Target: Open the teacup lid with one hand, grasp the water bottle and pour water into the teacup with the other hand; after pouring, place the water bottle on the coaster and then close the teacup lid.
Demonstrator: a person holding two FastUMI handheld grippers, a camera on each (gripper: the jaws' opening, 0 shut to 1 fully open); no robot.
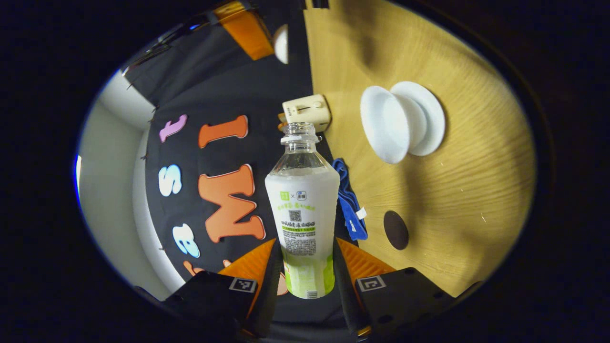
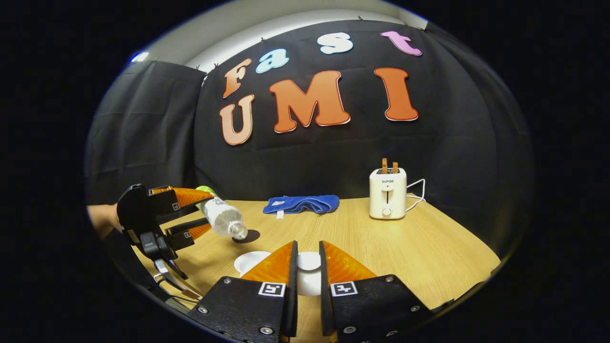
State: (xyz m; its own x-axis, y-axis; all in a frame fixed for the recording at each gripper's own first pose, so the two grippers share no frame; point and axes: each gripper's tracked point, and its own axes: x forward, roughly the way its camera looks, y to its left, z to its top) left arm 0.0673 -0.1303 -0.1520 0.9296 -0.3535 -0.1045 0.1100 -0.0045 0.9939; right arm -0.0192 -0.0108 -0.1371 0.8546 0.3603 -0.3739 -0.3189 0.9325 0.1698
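The left gripper (image 2: 193, 214) is pinching the water bottle (image 1: 303, 209) between its 2 jaws and holding it tipped on its side, open mouth aimed down toward the teacup (image 1: 383, 125) on the table (image 2: 429, 247), so pouring looks to be in hand. The right gripper (image 2: 307, 267) is hanging over the cup with its jaws nearly together around a white piece, seemingly the lid (image 2: 309, 261), though I cannot tell whether they press it. Next, the bottle's mouth is needing to line up over the cup before going to the dark coaster (image 1: 396, 230).

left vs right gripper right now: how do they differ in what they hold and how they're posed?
The left gripper is shut on the uncapped water bottle around its lower body; the right gripper has a narrow gap between its fingers, with something white behind them, and contact is unclear. In the right gripper view the left gripper tips the bottle mouth-down over the table; the right gripper sits low and level. Both are over the table.
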